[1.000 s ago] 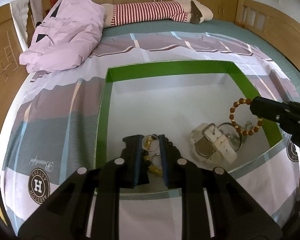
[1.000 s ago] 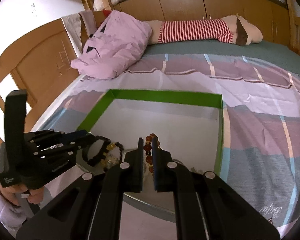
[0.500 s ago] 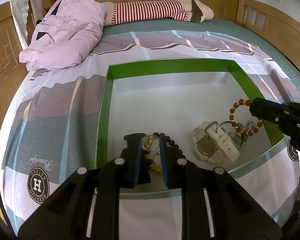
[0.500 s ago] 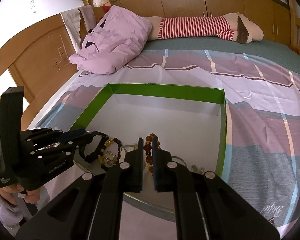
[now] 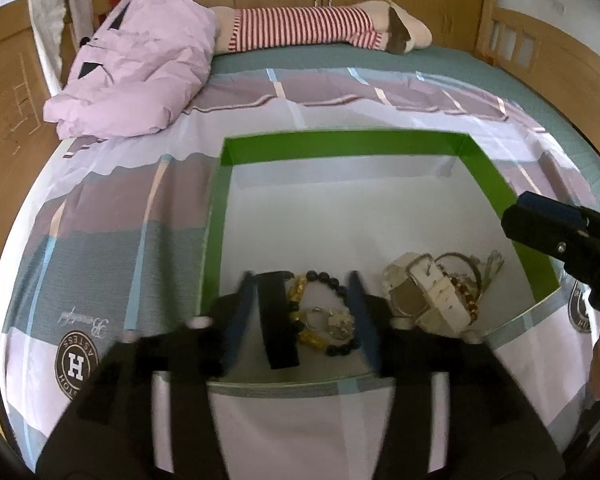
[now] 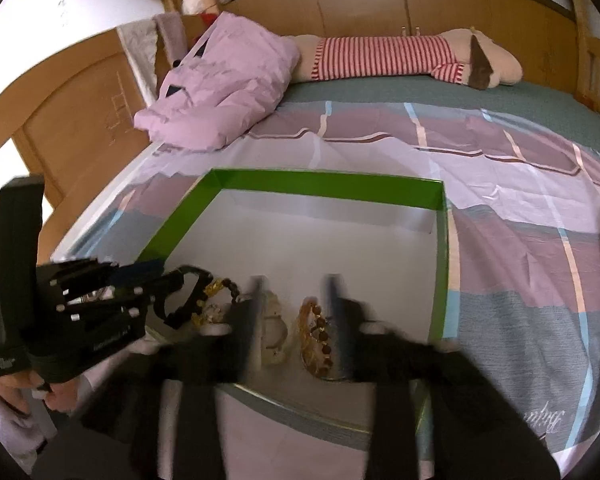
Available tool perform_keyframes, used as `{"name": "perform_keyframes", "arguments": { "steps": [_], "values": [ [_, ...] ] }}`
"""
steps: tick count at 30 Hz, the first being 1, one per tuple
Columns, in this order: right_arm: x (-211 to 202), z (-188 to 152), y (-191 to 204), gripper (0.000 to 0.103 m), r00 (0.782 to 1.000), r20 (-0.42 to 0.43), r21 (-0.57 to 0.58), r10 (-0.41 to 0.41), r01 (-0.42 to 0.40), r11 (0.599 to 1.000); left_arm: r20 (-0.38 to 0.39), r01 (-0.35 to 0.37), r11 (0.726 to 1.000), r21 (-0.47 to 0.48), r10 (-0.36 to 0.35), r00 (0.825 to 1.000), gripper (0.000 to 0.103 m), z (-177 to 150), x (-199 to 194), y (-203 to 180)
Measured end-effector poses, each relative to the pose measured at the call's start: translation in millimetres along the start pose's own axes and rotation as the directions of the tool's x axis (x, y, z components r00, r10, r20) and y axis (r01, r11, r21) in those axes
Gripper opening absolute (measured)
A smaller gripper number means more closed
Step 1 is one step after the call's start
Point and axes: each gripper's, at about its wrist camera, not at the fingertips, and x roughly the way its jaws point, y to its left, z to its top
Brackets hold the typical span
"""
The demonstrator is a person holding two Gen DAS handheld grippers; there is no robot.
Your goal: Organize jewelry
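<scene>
A shallow green-rimmed box (image 5: 340, 146) with a white floor lies on the bed. In the left wrist view my left gripper (image 5: 302, 312) hangs over its near left corner with jaws opening. A black strap (image 5: 278, 320) and a black-and-gold bead bracelet (image 5: 326, 280) lie on the floor between the fingers, untouched. In the right wrist view my right gripper (image 6: 294, 316) is opening too, over a white watch (image 6: 274, 328) and a brown bead bracelet (image 6: 316, 336). The white watch (image 5: 424, 296) also shows right of my left gripper, and the right gripper (image 5: 540, 220) reaches in over the box's right rim.
A pink quilt (image 5: 140, 72) is heaped at the far left of the bed and a striped plush toy (image 5: 308, 26) lies along the headboard. Wooden bed rails (image 5: 540, 52) run on both sides. A hand (image 6: 40, 392) holds the left gripper (image 6: 152, 284).
Both grippers' jaws have spread apart from shut. The brown bead bracelet that hung from the right gripper now lies in the box by the white watch. The left gripper's black strap and beads lie free.
</scene>
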Motion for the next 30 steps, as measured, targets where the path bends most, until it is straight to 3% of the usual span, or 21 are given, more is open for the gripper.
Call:
{"name": "perform_keyframes", "arguments": {
  "steps": [3, 4, 5, 7, 9, 15, 22, 30],
  "values": [
    [-6, 3, -2, 0.054, 1.000, 0.011, 0.022, 0.003, -0.003, 1.000, 0.022, 0.013, 0.999, -0.039, -0.012, 1.000, 0.079, 4, -14, 2],
    [-10, 5, -2, 0.062, 1.000, 0.022, 0.020, -0.014, 0.014, 1.000, 0.033, 0.011, 0.999, -0.046, -0.010, 0.999, 0.088, 6, -20, 2],
    [-15, 6, 0, 0.067, 0.999, 0.039, 0.019, -0.035, 0.035, 0.999, 0.042, 0.006, 0.999, -0.048, -0.004, 0.999, 0.090, 7, -25, 2],
    [-26, 9, 3, 0.092, 0.995, 0.073, 0.023, -0.065, 0.063, 0.998, 0.060, -0.012, 0.999, -0.048, 0.014, 0.998, 0.099, 8, -35, 0],
    [-37, 9, 5, 0.102, 0.989, 0.112, 0.030, -0.094, 0.091, 0.995, 0.065, -0.024, 0.999, -0.036, 0.026, 0.998, 0.101, 8, -42, -3],
    [-53, 8, 1, 0.102, 0.951, 0.152, 0.052, -0.271, 0.266, 0.963, 0.081, -0.029, 0.999, -0.027, 0.031, 0.996, 0.101, 7, -53, -8],
    [-56, 2, 8, 0.102, 0.942, 0.117, -0.005, -0.314, 0.317, 0.948, 0.092, -0.026, 0.999, -0.022, 0.028, 0.995, 0.101, 4, -61, -7],
    [-52, 0, 17, 0.102, 0.944, 0.100, -0.026, -0.315, 0.319, 0.948, 0.088, -0.019, 1.000, -0.010, 0.020, 0.996, 0.101, 2, -63, -9]
  ]
}}
